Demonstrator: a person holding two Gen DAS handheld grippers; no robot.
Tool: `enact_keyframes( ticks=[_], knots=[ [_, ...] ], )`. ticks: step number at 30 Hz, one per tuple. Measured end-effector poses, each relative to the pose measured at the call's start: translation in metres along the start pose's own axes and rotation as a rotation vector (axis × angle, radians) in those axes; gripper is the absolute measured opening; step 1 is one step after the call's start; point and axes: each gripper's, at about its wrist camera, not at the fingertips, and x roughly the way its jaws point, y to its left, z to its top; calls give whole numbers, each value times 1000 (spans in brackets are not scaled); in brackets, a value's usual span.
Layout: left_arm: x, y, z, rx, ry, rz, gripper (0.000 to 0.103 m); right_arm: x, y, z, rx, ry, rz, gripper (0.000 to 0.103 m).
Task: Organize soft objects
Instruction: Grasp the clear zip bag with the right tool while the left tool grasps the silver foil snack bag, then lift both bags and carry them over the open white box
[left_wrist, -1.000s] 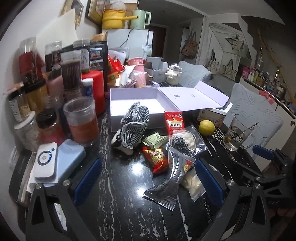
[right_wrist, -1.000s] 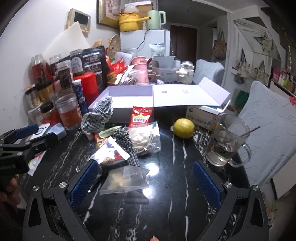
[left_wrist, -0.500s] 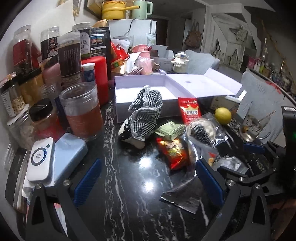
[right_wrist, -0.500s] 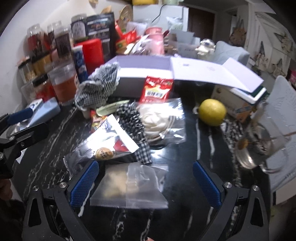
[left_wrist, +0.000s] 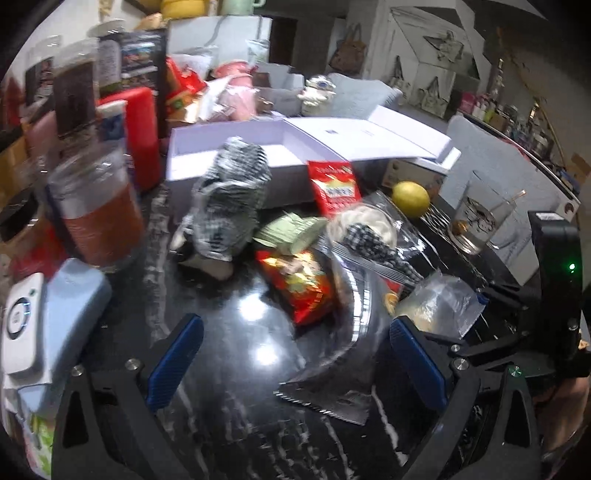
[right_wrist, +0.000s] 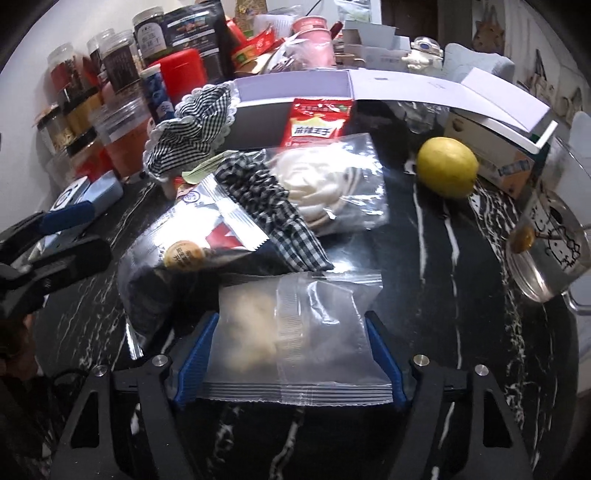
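A clear plastic bag with pale contents (right_wrist: 291, 332) lies on the black marble table (right_wrist: 443, 280) between my right gripper's (right_wrist: 290, 363) blue fingers; the jaws have narrowed around it and touch its sides. It also shows in the left wrist view (left_wrist: 439, 306). My left gripper (left_wrist: 295, 358) is open and empty above the table, short of a red snack packet (left_wrist: 303, 291). A checked cloth toy (left_wrist: 232, 199) leans on the open white box (left_wrist: 229, 144). A checked scrunchie (right_wrist: 269, 199) lies on a bagged white item (right_wrist: 317, 188).
Jars and a red canister (left_wrist: 142, 133) crowd the left side, with an orange-filled tub (left_wrist: 99, 218). A lemon (right_wrist: 447, 171) and a glass mug (right_wrist: 546, 243) stand on the right. A silver packet (right_wrist: 192, 236) and a blue-white device (left_wrist: 48, 317) lie nearby.
My right gripper has moved forward over the clear bag and its jaws have narrowed from wide open to its sides. My left gripper has moved forward toward the pile.
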Motion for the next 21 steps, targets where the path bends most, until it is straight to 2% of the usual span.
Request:
enact_keyframes(
  ticks=[8,10,12,17,18,19,21],
  knots=[
    [29,-17,-4,22,81,-54,101,-11,-10,-10,-30,-17,-13,73],
    [37,-20,-5,28,107,-71,87,-13,-16,-11,-12,-19,-5,73],
    [46,-22,-7,24,143,-88,78,-13,-24,-13,20,-28,11,73],
    [53,-30,-7,85,107,19,68,-13,-28,-11,27,-40,-2,73],
    [53,-31,-6,86,103,19,55,-13,-29,-11,26,-42,0,74],
    [52,-30,-4,80,97,10,48,-13,-29,-11,26,-44,-1,74],
    [53,-27,-3,56,92,-16,42,-13,-30,-12,31,-51,-3,74]
  ],
)
